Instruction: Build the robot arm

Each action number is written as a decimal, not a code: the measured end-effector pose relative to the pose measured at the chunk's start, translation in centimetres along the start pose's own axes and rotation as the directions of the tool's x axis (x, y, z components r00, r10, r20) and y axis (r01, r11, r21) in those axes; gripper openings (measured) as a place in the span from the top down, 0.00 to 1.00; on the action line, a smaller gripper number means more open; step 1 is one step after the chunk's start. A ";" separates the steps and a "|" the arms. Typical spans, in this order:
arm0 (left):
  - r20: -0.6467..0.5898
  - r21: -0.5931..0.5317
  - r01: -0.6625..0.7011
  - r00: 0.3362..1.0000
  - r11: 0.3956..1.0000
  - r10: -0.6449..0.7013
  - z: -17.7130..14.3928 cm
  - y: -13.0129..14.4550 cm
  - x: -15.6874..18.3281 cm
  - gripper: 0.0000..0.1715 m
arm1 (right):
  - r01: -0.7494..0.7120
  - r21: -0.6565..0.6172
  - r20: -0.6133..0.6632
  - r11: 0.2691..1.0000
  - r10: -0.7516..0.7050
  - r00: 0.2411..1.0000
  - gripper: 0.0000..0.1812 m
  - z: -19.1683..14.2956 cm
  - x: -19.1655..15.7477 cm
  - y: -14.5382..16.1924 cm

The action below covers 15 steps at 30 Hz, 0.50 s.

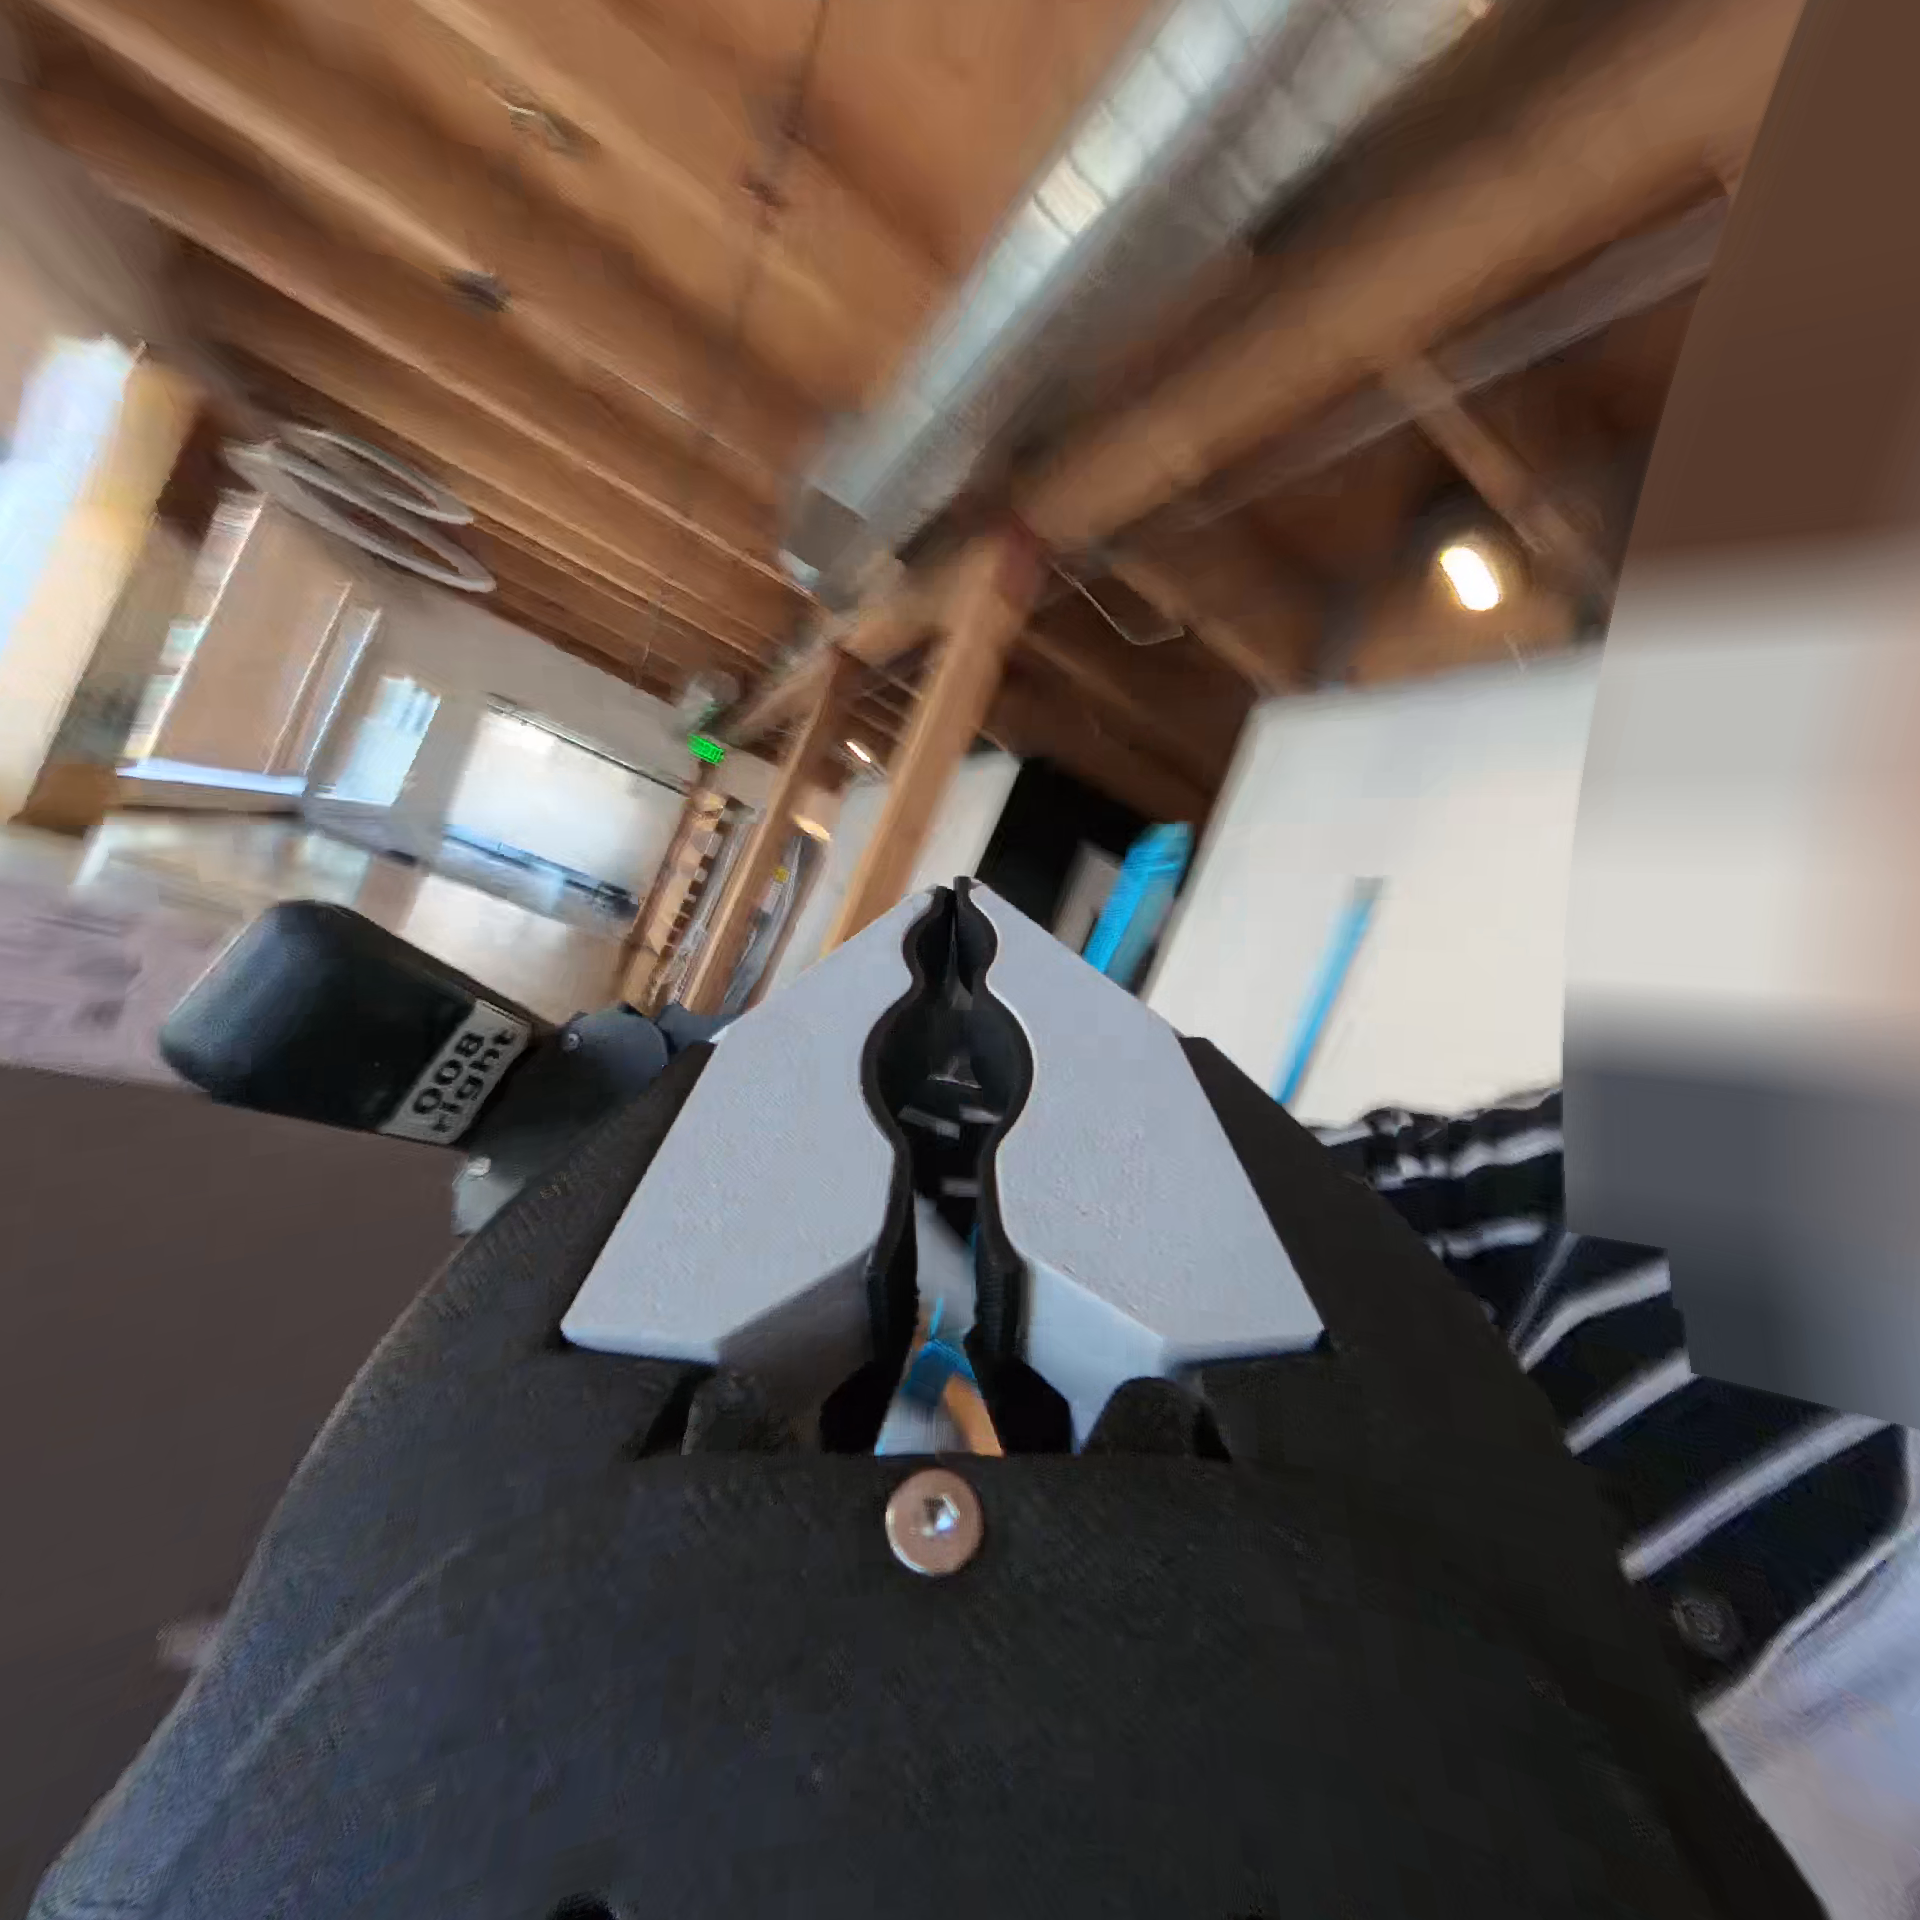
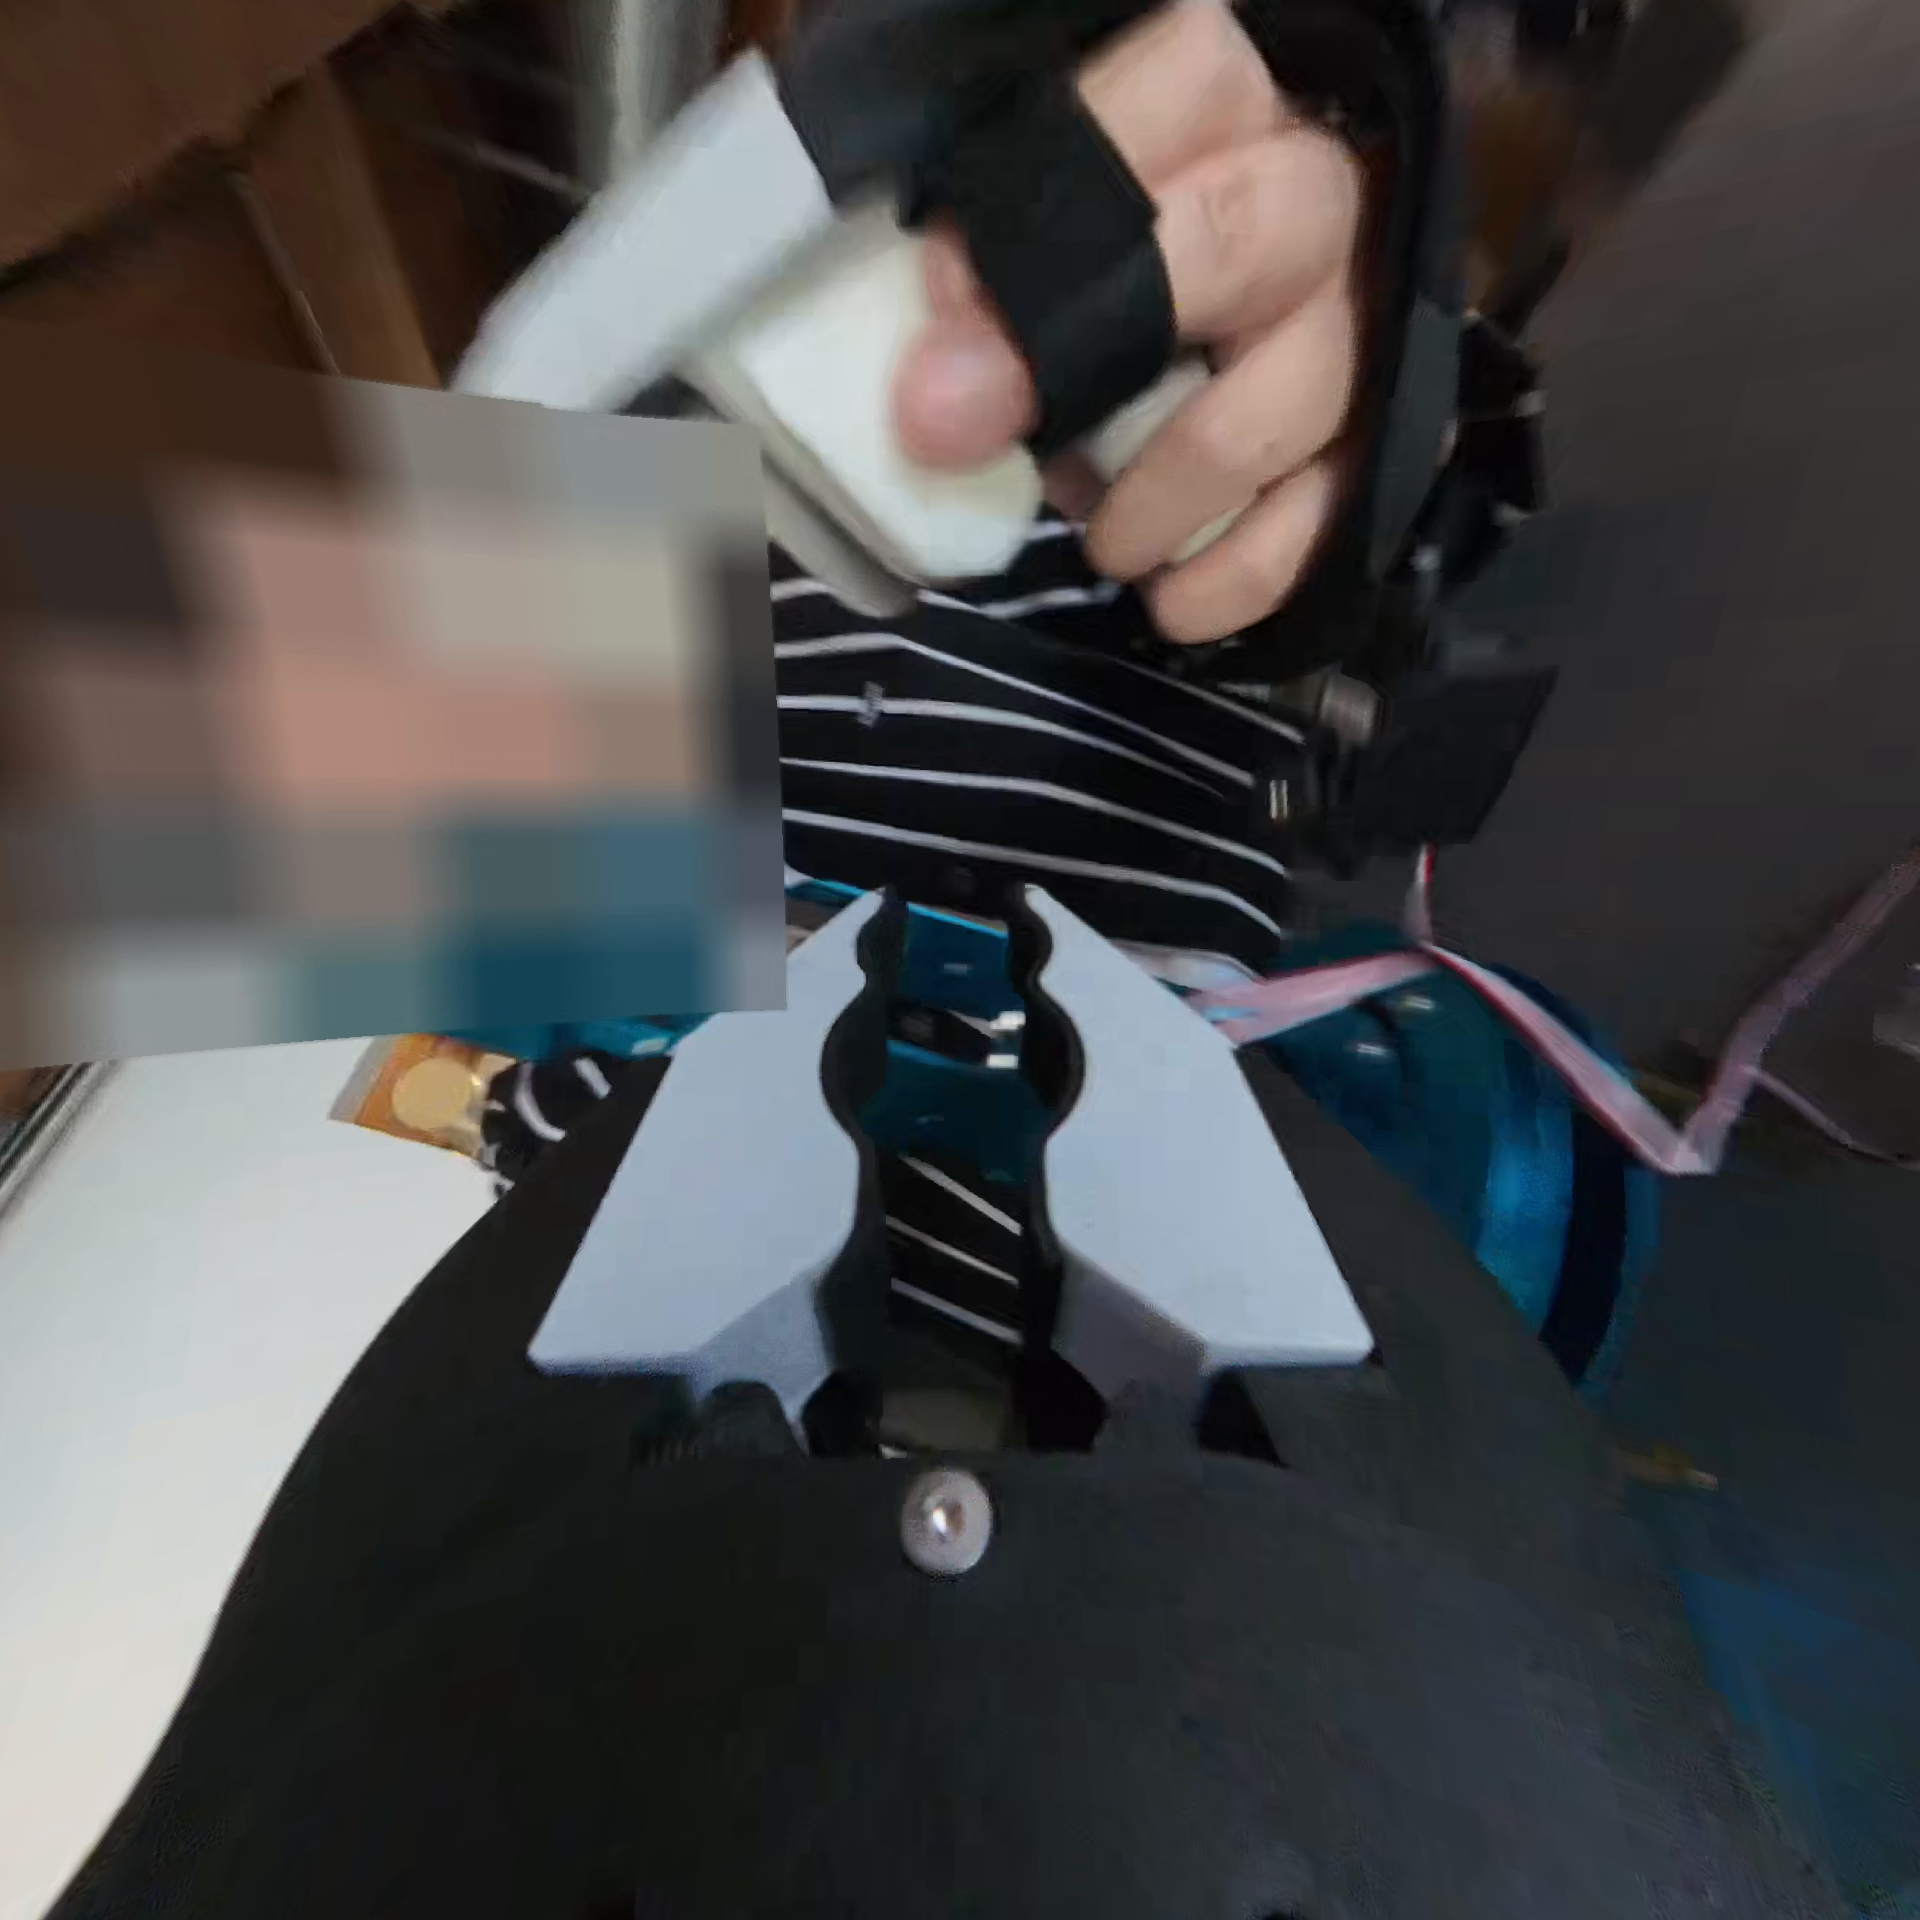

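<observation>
My left gripper (image 1: 956, 896) points up toward a wooden ceiling; its two fingertips meet and nothing shows between them. The black handle of the other gripper (image 1: 343, 1023) lies low at the left. My right gripper (image 2: 951, 906) stands open with a narrow gap between its fingers (image 2: 1039, 966). It faces a person's black-and-white striped garment (image 2: 1018, 748), which lies just past the tips and shows through the gap; no pad visibly presses on it. A gloved hand (image 2: 1195, 343) above holds a white handle (image 2: 883, 436). Both views are blurred by motion.
A blue device (image 2: 1455, 1143) with a pink ribbon cable (image 2: 1340, 987) lies behind the right fingers. A white surface (image 2: 156, 1351) with a small gold disc (image 2: 436, 1091) is at the left. Wooden posts (image 1: 935, 727), a metal duct (image 1: 1039, 260) and white panels (image 1: 1403, 883) fill the left view. My right fingertips sit around 9 centimetres from my left ones.
</observation>
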<state>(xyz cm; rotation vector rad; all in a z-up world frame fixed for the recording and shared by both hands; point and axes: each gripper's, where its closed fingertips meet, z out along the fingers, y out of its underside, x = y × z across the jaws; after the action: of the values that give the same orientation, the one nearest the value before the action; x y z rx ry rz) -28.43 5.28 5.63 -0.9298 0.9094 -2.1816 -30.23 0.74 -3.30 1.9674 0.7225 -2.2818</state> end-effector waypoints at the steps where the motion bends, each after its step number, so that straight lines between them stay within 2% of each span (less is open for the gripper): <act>1: 0.030 0.014 0.057 0.998 0.998 -0.058 -0.6 0.6 -1.2 1.00 | -0.039 -0.037 -0.078 0.999 0.036 0.996 0.93 0.5 2.9 0.0; 2: 0.026 -0.010 0.112 0.993 0.994 -0.111 -1.1 0.9 -1.6 1.00 | -0.079 -0.069 -0.159 0.994 0.067 0.985 0.93 0.8 5.3 0.2; 3: 0.036 -0.023 0.112 0.993 0.993 -0.112 -1.9 0.2 -1.6 1.00 | -0.095 -0.111 -0.172 0.989 0.075 0.982 0.96 1.1 6.0 0.7; 6: 0.186 -0.068 -0.061 0.980 0.996 0.072 -6.8 -3.2 -1.7 1.00 | -0.060 -0.149 -0.235 0.987 0.023 0.972 0.96 0.8 6.3 0.8; 8: 0.275 -0.077 -0.105 0.954 0.992 0.122 -10.7 -4.6 -2.3 1.00 | 0.004 -0.150 -0.304 0.989 -0.050 0.951 0.95 -0.1 6.3 0.1; 9: 0.314 -0.045 -0.100 0.943 0.994 0.109 -12.6 -5.4 -2.7 1.00 | 0.038 -0.126 -0.331 0.991 -0.078 0.940 0.94 -0.6 6.1 -0.6; 11: 0.311 0.066 -0.079 0.949 0.995 0.055 -15.3 -7.5 -1.8 1.00 | 0.090 -0.066 -0.373 0.994 -0.109 0.922 0.94 -2.1 5.6 -1.9; 12: 0.313 0.075 -0.075 0.948 0.994 0.048 -16.4 -7.9 -1.2 1.00 | 0.125 -0.037 -0.401 0.991 -0.130 0.907 0.94 -2.9 5.4 -2.4; 13: 0.335 0.039 -0.072 0.941 0.997 0.055 -17.2 -7.6 -0.8 0.99 | 0.162 -0.003 -0.447 0.987 -0.146 0.883 0.94 -3.9 5.4 -3.1; 15: 0.413 -0.115 -0.078 0.903 0.990 0.119 -18.8 -5.7 -0.1 0.87 | 0.265 0.079 -0.503 0.961 -0.191 0.843 0.93 -5.5 4.5 -4.5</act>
<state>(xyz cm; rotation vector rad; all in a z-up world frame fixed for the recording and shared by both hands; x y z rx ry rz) -44.32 15.37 0.15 -1.3074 0.8305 -1.7637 -27.43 7.94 -6.57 2.7207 0.8872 -1.9939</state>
